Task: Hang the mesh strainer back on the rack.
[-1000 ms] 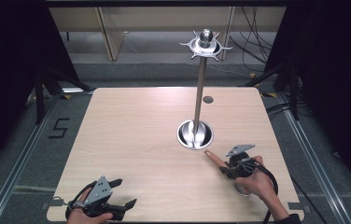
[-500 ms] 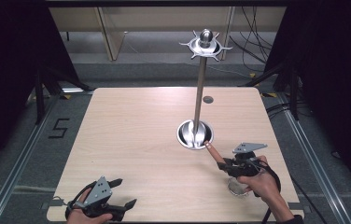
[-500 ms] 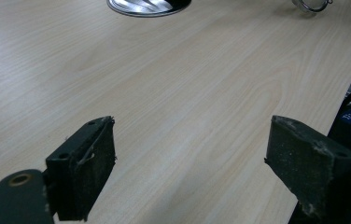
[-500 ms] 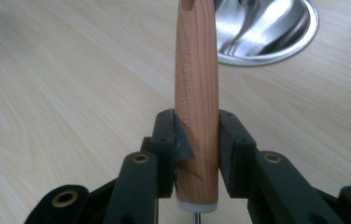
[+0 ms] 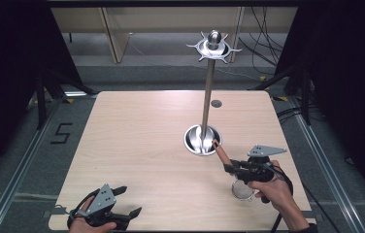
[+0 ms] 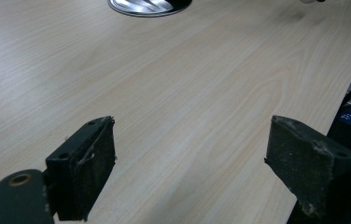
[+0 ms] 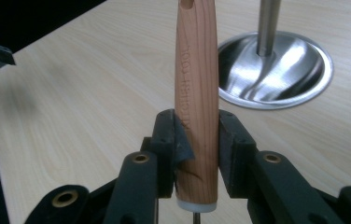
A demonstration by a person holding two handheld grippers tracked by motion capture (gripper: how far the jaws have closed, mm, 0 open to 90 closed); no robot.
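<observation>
right gripper clamped on the strainer's wooden handle. handle's long axis points at the stand base, its hooks well above. mesh bowl under the hand. left gripper wide open, nothing in it, farther off.

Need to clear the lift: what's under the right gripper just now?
Under the right gripper, the strainer's round mesh head hangs over the table, its wooden handle clamped. The gripper and hand hide part of the rim.
</observation>
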